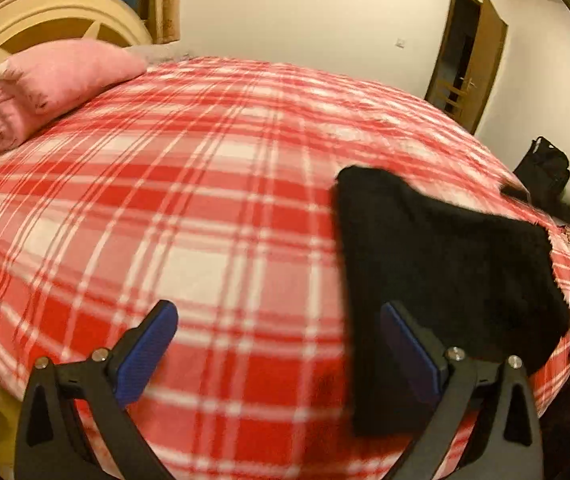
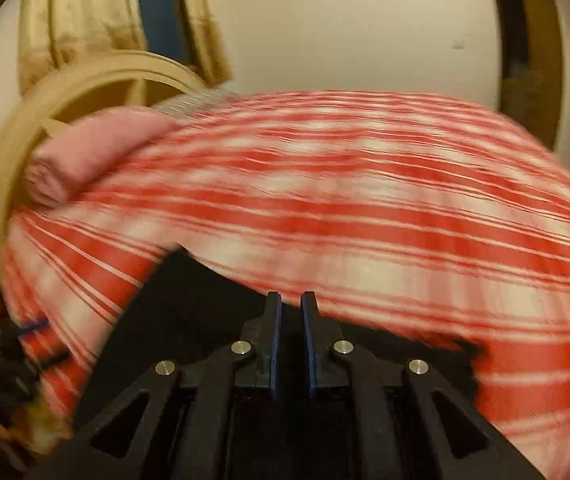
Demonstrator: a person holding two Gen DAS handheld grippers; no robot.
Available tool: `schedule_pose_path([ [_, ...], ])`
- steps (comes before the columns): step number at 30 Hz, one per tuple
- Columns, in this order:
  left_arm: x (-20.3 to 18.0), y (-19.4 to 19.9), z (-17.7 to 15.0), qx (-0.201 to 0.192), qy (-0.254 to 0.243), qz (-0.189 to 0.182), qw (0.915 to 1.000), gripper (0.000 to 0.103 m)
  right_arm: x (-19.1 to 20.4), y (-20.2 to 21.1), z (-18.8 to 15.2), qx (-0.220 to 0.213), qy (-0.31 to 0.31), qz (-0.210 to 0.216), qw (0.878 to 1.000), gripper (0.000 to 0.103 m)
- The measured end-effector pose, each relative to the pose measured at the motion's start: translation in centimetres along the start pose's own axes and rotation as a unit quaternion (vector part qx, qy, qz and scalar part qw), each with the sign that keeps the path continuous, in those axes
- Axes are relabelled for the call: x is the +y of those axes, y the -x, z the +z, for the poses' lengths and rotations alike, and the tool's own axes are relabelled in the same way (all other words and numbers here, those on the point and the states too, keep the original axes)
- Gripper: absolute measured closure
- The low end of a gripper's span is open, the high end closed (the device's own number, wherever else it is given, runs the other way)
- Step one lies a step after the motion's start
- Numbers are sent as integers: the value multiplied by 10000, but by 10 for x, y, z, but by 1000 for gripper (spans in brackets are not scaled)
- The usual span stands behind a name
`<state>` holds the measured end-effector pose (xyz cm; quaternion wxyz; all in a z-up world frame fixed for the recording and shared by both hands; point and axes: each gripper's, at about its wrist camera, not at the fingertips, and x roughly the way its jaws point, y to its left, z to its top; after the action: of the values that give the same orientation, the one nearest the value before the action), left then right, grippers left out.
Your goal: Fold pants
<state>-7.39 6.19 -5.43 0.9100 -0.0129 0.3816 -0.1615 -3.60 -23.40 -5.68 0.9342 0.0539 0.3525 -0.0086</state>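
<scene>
The black pants (image 1: 441,272) lie folded into a compact bundle on the red-and-white plaid bedspread (image 1: 205,200), near the bed's right edge. My left gripper (image 1: 281,344) is open and empty, its right finger (image 1: 409,352) over the left edge of the bundle. In the blurred right wrist view the pants (image 2: 205,304) lie under and in front of my right gripper (image 2: 291,312). Its jaws stand nearly closed with a narrow gap, and no cloth shows between them.
A folded pink blanket (image 1: 41,88) lies at the head of the bed by the cream headboard (image 1: 53,12). A brown door (image 1: 473,64) stands open in the far wall. A black bag (image 1: 545,168) sits on the floor past the bed's right edge.
</scene>
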Motion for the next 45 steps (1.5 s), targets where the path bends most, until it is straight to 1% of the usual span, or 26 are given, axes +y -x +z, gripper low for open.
schedule_pose_path([
  [2, -21, -5, 9, -97, -235, -94, 9996, 0, -13, -17, -10, 195, -404, -62, 9990, 93],
  [3, -32, -9, 14, -111, -364, -109, 9992, 0, -16, -24, -10, 169, -484, -46, 9987, 92],
  [5, -55, -14, 21, -80, -593, -140, 9981, 0, -14, -30, -10, 47, -333, -131, 9993, 92],
  [7, -72, -21, 30, -15, -740, -204, 9970, 1, -15, -28, -4, 88, -362, -79, 9993, 92],
  [9, -81, -24, 37, -35, -879, -244, 9958, 0, -32, 2, -1, -344, -798, 264, 9959, 92],
  [10, -86, -24, 42, -47, -970, -201, 9951, 0, -41, 18, -2, -613, -956, 315, 9930, 92],
  [11, -88, -25, 45, -52, -1015, -158, 9947, 0, -55, 41, -3, -866, -1072, 145, 9904, 92],
  [12, -89, -24, 48, -75, -1029, -147, 9946, 0, -67, 55, -6, -913, -1150, -131, 9891, 92],
  [14, -91, -26, 56, -112, -1007, -184, 9947, 0, -93, 75, -18, -854, -1441, -465, 9848, 92],
  [17, -95, -39, 67, -101, -976, -173, 9950, 0, -112, 91, -48, -620, -1816, -437, 9804, 92],
  [20, -107, -59, 75, 51, -1055, -159, 9943, 0, -95, 93, -66, -466, -1567, -244, 9863, 92],
  [23, -117, -79, 80, 101, -1189, 106, 9928, 0, -74, 88, -78, -421, -1377, 8, 9896, 92],
  [25, -113, -94, 81, 197, -1096, 314, 9933, 0, -68, 77, -86, -247, -1441, 139, 9892, 92],
  [26, -110, -100, 81, 250, -1012, 382, 9938, 0, -65, 64, -92, 13, -1407, 34, 9901, 92],
  [27, -106, -108, 81, 357, -897, 447, 9943, 0, -65, 57, -98, 64, -1387, -97, 9903, 92],
  [28, -101, -117, 81, 551, -707, 426, 9951, 0, -66, 58, -101, -59, -1442, -76, 9895, 92],
  [30, -89, -126, 82, 761, -297, 202, 9965, 0, -71, 57, -100, 35, -1555, 4, 9878, 92],
  [31, -85, -128, 82, 806, -193, 173, 9964, 0, -72, 57, -100, 66, -1578, 16, 9875, 92],
  [33, -84, -131, 82, 839, -153, 211, 9961, 0, -74, 62, -105, 109, -1640, -41, 9864, 92],
  [35, -93, -134, 81, 841, -327, 392, 9952, 0, -76, 67, -112, 172, -1725, -200, 9847, 91],
  [36, -96, -136, 82, 860, -395, 466, 9944, 0, -77, 69, -115, 180, -1773, -174, 9838, 91],
  [38, -96, -139, 83, 923, -416, 503, 9936, 0, -79, 74, -113, 219, -1833, -265, 9825, 82],
  [40, -97, -137, 83, 937, -425, 520, 9933, 0, -76, 87, -106, 126, -1704, -255, 9850, 82],
  [41, -96, -137, 83, 925, -425, 524, 9934, 0, -78, 97, -102, -74, -1672, -337, 9853, 82],
  [42, -95, -136, 82, 904, -401, 504, 9938, 0, -82, 109, -98, -321, -1727, -395, 9837, 82],
  [45, -92, -133, 80, 859, -353, 464, 9946, 0, -97, 132, -94, -581, -2042, -311, 9767, 82],
])
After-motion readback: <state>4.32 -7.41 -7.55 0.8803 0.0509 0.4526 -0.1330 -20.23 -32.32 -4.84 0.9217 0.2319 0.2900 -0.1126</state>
